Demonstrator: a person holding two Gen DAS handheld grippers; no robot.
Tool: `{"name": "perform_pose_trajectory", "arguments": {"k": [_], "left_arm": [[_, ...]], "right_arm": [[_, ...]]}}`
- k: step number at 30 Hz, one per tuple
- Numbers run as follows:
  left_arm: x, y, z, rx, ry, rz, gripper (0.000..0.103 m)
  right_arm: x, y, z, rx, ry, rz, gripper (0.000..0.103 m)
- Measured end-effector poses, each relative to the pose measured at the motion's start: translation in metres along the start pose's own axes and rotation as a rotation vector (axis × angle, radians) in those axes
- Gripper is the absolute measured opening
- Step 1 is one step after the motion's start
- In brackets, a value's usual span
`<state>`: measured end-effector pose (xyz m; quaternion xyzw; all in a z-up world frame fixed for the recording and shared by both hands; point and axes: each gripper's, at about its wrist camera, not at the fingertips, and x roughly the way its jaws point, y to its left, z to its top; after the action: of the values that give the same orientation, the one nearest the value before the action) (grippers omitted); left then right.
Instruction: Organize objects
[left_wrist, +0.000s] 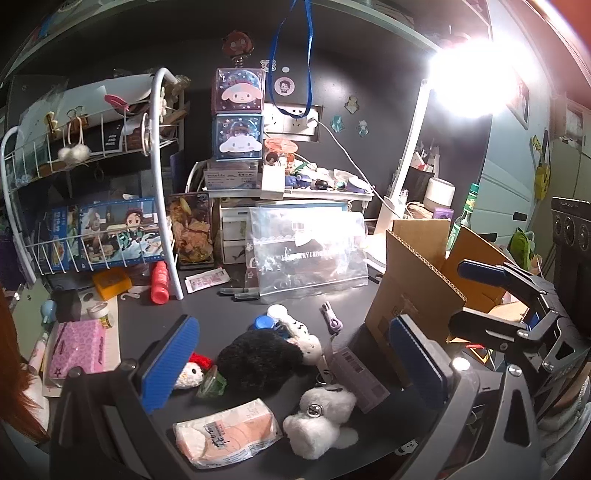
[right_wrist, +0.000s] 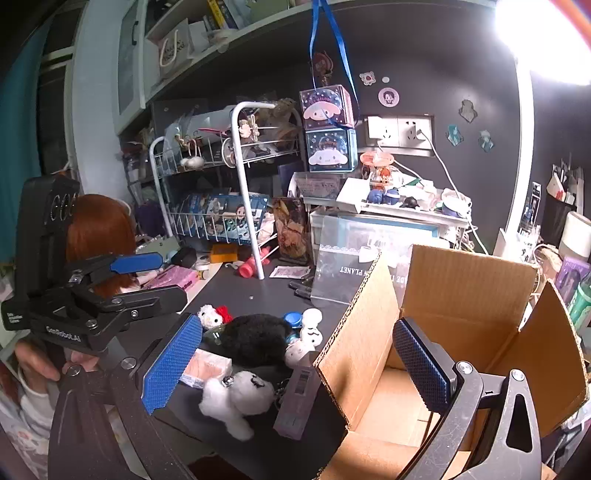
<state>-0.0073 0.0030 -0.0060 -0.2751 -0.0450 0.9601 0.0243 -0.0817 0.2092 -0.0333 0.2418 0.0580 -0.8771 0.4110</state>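
Both claws hang released and empty above a dark desk (left_wrist: 207, 306): the left gripper (left_wrist: 295, 363) spreads over a black plush (left_wrist: 258, 356), white plush (left_wrist: 319, 415) and tissue pack (left_wrist: 225, 435), while the right gripper (right_wrist: 295, 363) straddles the open cardboard box's (right_wrist: 469, 288) near flap, with the toys just left.

Open carton (right_wrist: 443, 295) at right on the bench (left_wrist: 229, 302); plush toys (left_wrist: 258, 354) heaped just left of it, tissue pack (left_wrist: 225, 435) nearest; wire rack (left_wrist: 92, 206) far left, stacked boxes (left_wrist: 238, 114) behind.
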Motion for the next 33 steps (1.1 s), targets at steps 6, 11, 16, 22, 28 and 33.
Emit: {"name": "perform_pose_trajectory", "arguments": {"k": [6, 11, 16, 22, 28, 33], "left_arm": [[0.0010, 0.0005, 0.0009, 0.000, 0.004, 0.000, 0.103], [0.0010, 0.0002, 0.0009, 0.004, 0.000, -0.005, 0.103], [0.0009, 0.0010, -0.0007, 0.006, 0.001, 0.004, 0.103], [0.0009, 0.0046, -0.0026, 0.001, 0.002, 0.017, 0.103], [0.0021, 0.0079, -0.0025, -0.004, 0.005, 0.014, 0.103], [0.0026, 0.0076, -0.0027, -0.001, 0.004, 0.014, 0.103]], "right_arm": [[0.0012, -0.0033, -0.0008, 0.010, 0.008, -0.010, 0.103], [0.0019, -0.0037, -0.0015, 0.015, 0.014, -0.010, 0.103], [0.0030, -0.0032, -0.0020, 0.015, 0.016, -0.013, 0.103], [0.0046, -0.0017, -0.0013, 0.014, 0.018, -0.012, 0.103], [0.0050, -0.0005, -0.0016, 0.016, 0.021, -0.009, 0.103], [0.0066, 0.0000, -0.0008, 0.016, 0.027, -0.009, 0.103]]}}
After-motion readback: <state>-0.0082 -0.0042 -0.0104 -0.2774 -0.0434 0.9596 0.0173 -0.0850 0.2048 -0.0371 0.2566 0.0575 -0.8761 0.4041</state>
